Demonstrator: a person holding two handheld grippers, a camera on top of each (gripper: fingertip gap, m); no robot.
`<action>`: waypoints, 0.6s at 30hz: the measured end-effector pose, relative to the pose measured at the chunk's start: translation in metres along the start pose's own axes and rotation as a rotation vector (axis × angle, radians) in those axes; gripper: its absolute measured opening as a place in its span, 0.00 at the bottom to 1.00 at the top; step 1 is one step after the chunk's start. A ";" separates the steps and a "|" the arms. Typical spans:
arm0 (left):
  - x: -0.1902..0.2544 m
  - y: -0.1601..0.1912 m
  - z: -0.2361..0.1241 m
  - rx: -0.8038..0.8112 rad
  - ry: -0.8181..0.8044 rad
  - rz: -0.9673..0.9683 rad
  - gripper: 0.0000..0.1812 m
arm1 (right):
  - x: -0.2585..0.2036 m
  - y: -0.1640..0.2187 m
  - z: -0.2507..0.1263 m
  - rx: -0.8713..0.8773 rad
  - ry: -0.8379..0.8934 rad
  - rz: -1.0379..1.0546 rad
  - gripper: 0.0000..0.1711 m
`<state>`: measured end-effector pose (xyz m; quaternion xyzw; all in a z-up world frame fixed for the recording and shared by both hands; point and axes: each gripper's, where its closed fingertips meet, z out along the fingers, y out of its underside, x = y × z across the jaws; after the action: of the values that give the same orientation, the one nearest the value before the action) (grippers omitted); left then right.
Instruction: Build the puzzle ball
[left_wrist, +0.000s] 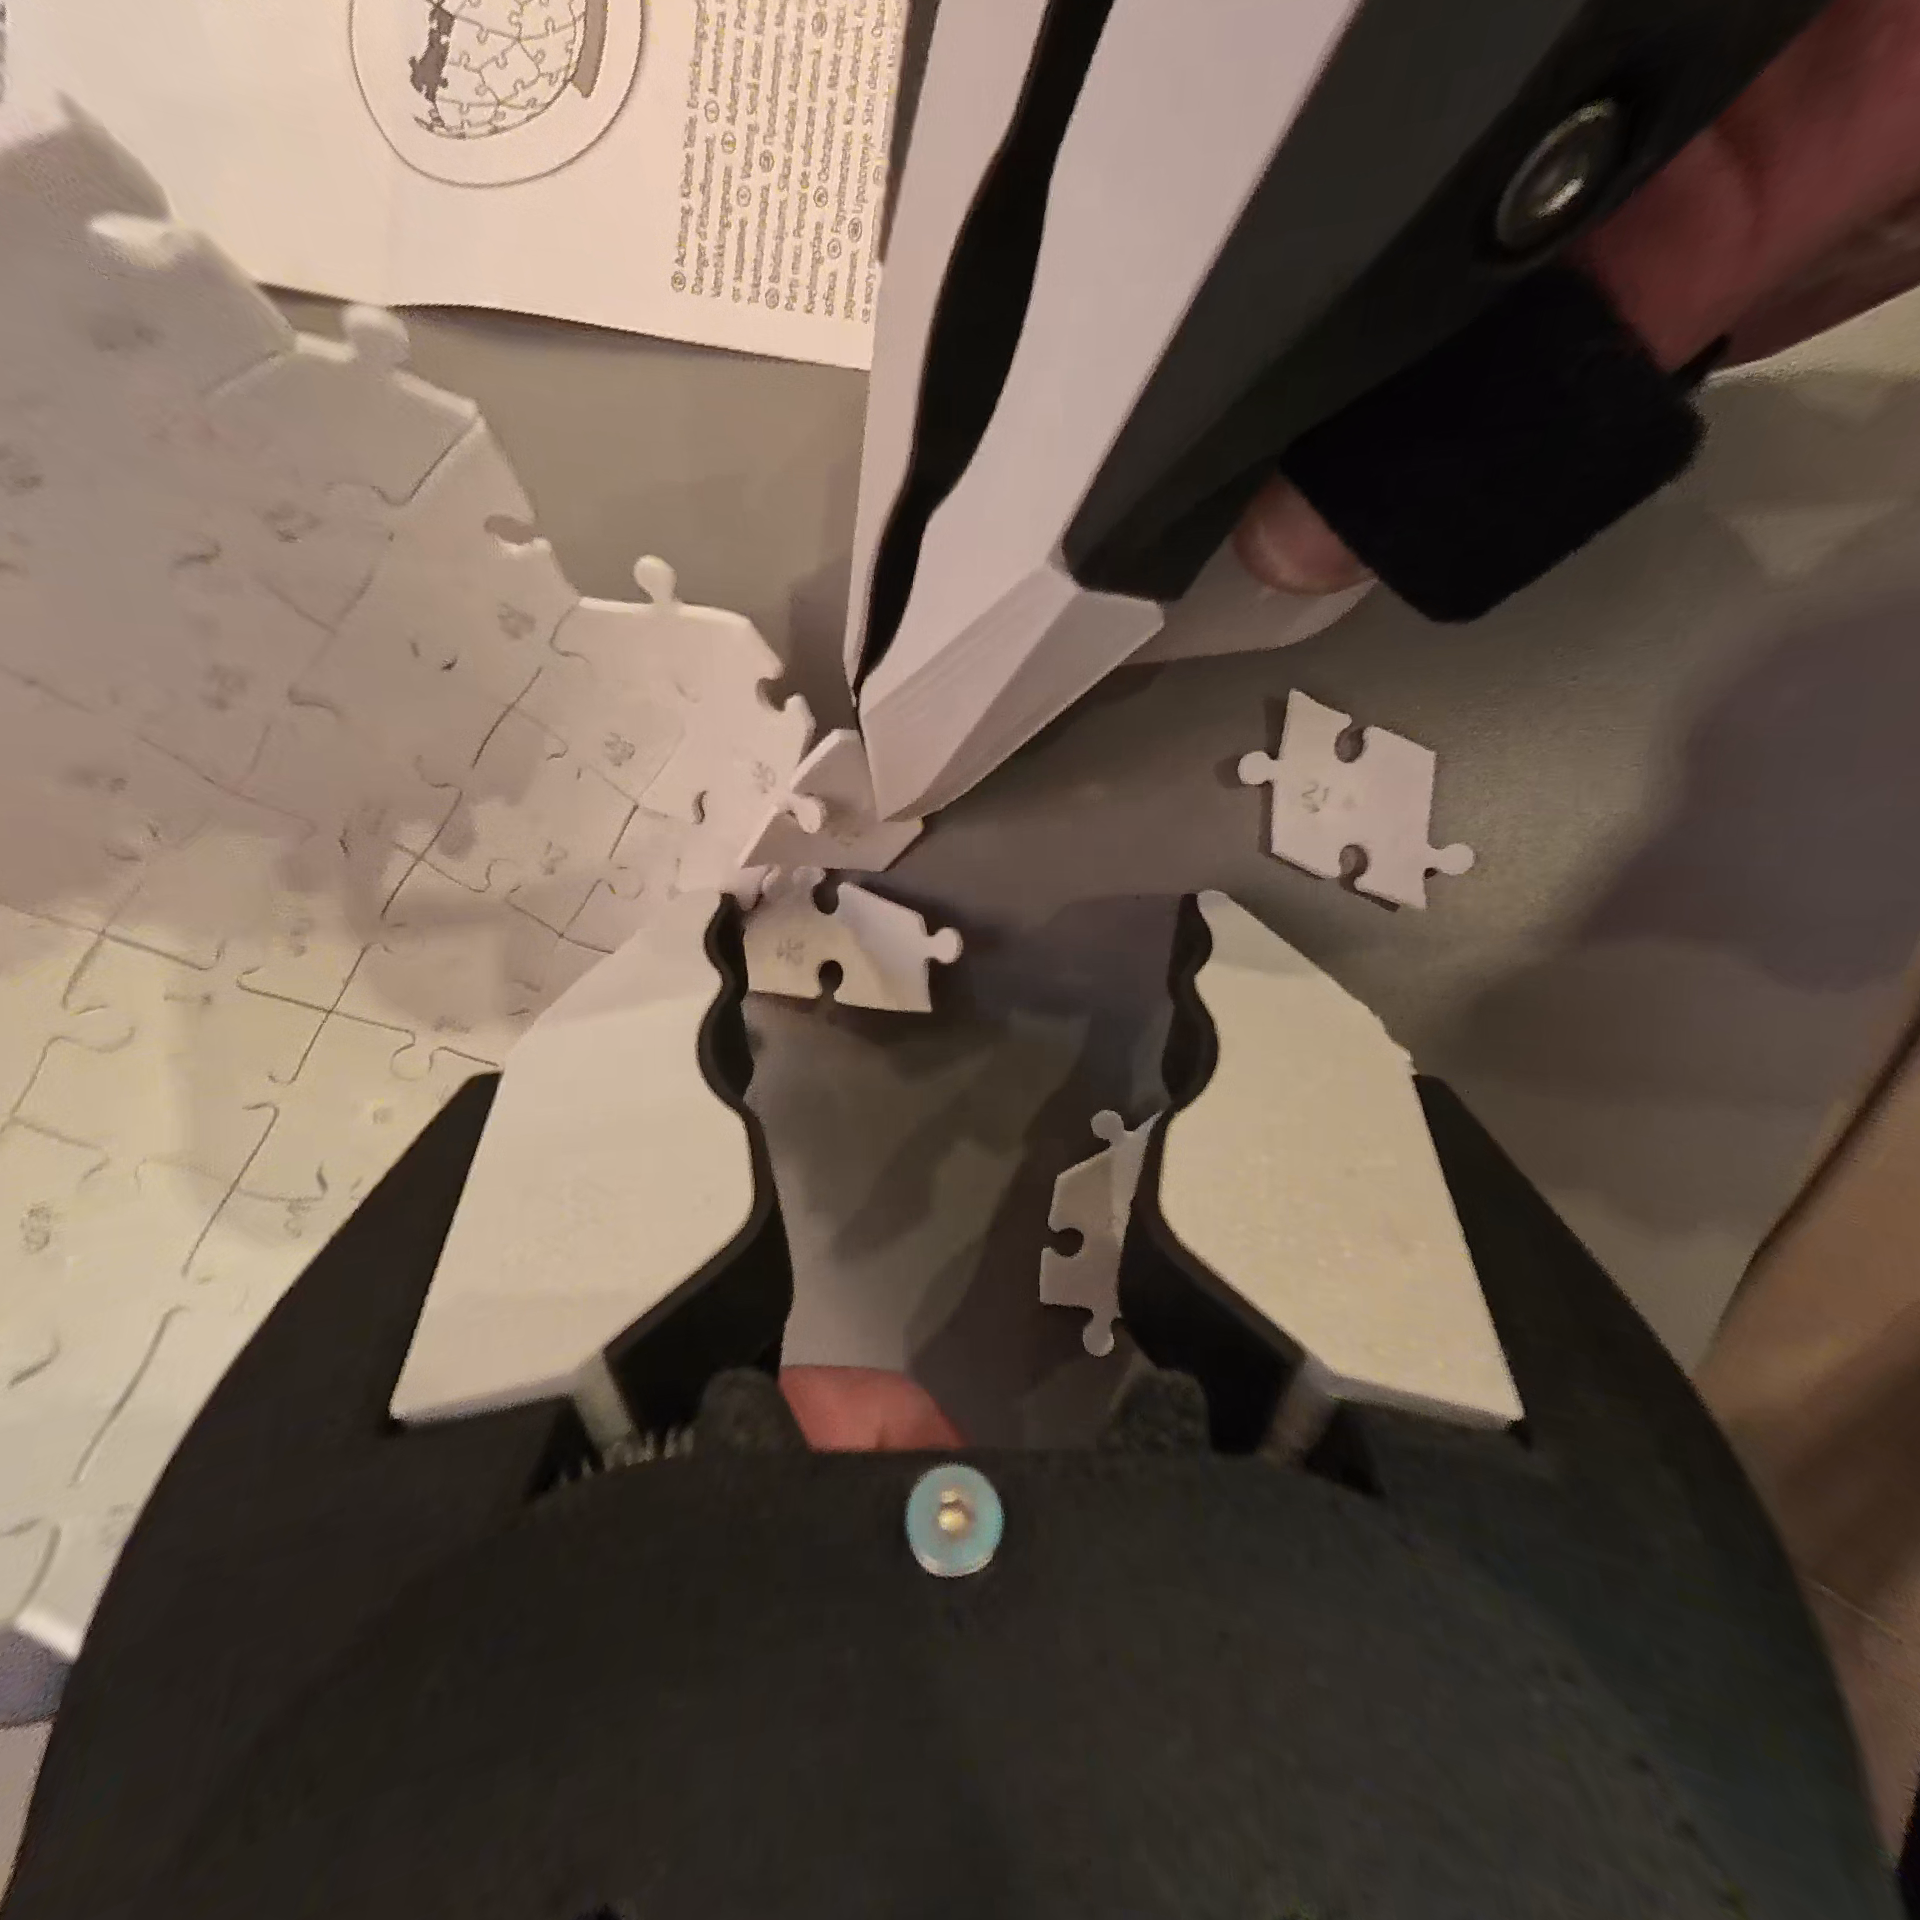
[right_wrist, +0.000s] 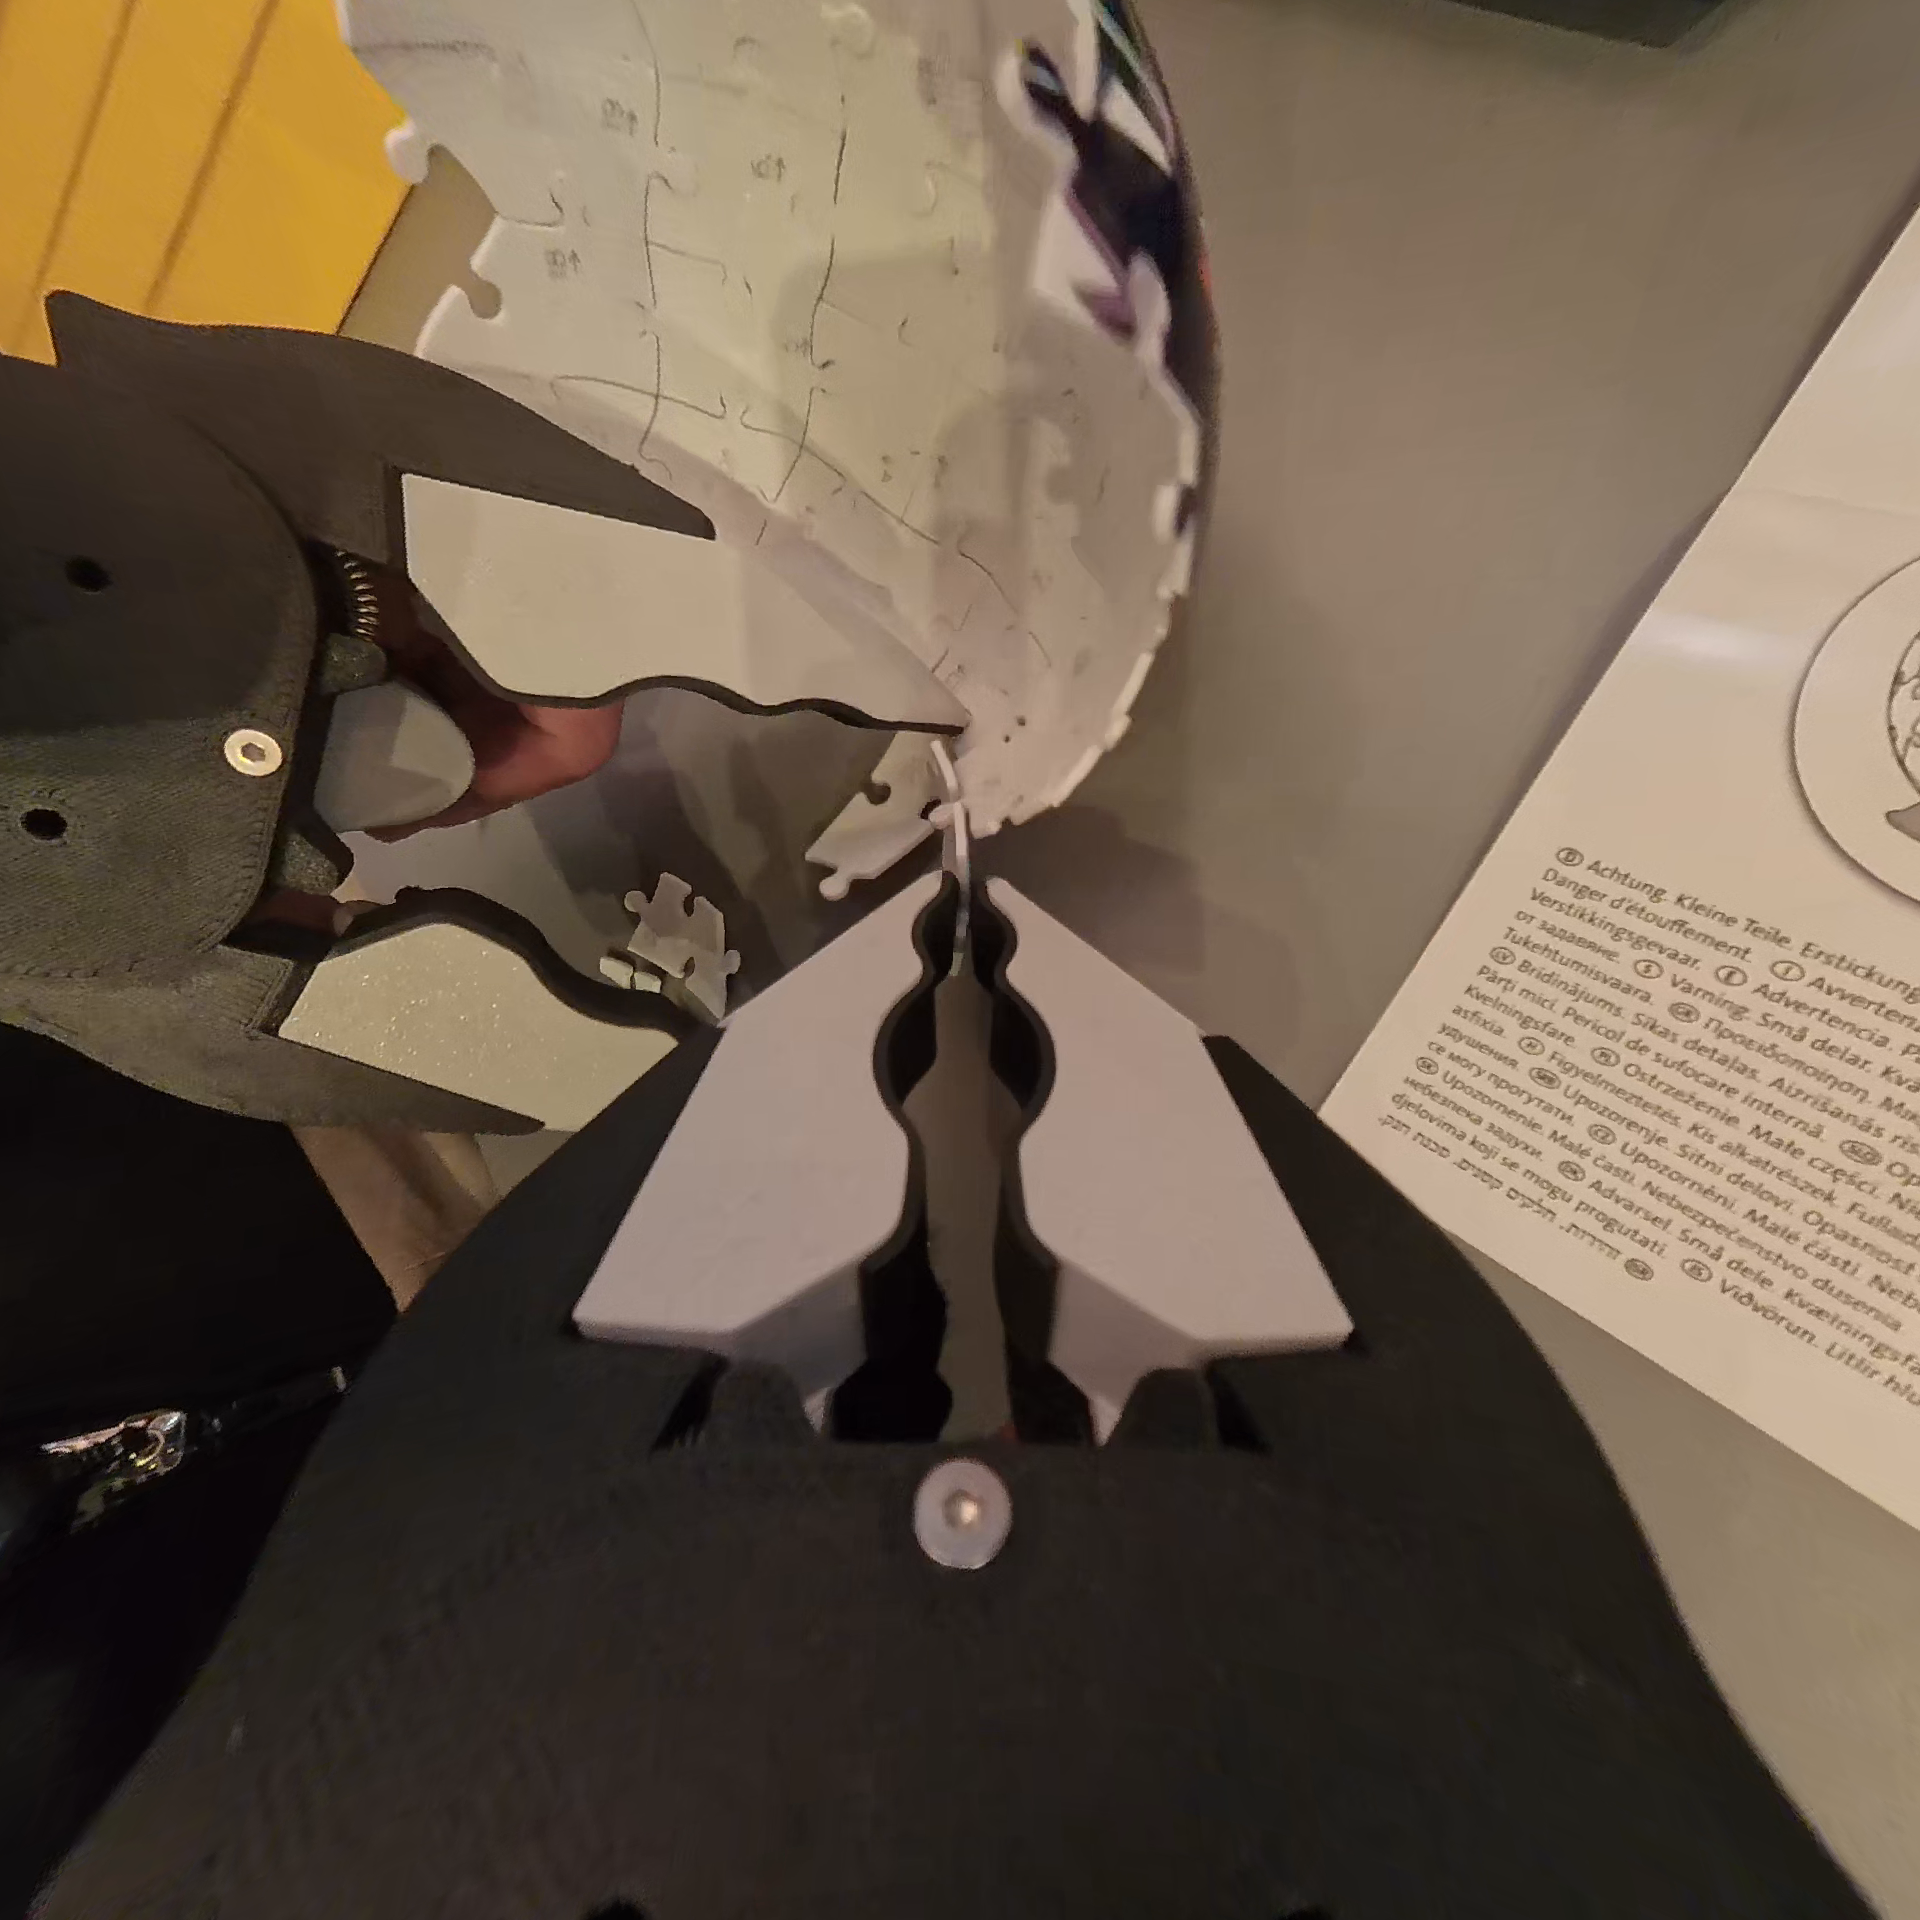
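The right gripper (right_wrist: 961, 914) pinches a white piece (right_wrist: 961, 868) against the edge of the half-built ball (right_wrist: 831, 364); the left gripper (left_wrist: 956, 925) is wide, one finger (right_wrist: 769, 717) touching the ball; three loose pieces (left_wrist: 1351, 800) lie on the grey table (left_wrist: 1610, 831).

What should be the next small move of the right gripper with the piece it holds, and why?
Probably push the held piece a little further forward into the rim of the half-built ball. The right gripper is shut on the piece edge-on, and its tip already meets the ball's toothed edge. The left gripper is open, one finger against the ball's inner wall beside the joint.
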<state>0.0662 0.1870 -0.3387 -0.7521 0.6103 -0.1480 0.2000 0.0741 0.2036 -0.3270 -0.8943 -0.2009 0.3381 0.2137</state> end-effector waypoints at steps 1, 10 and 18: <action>0.000 0.000 0.000 -0.003 -0.001 -0.003 0.43 | 0.000 0.000 0.000 -0.004 -0.005 0.009 0.00; 0.001 0.000 0.000 -0.002 -0.003 -0.004 0.44 | -0.003 0.003 -0.001 -0.023 -0.063 0.085 0.00; 0.001 -0.001 0.000 0.010 -0.004 -0.009 0.44 | -0.002 0.000 -0.007 0.018 -0.034 0.108 0.14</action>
<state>0.0673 0.1862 -0.3387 -0.7540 0.6058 -0.1507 0.2043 0.0777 0.2014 -0.3210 -0.8960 -0.1528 0.3661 0.1996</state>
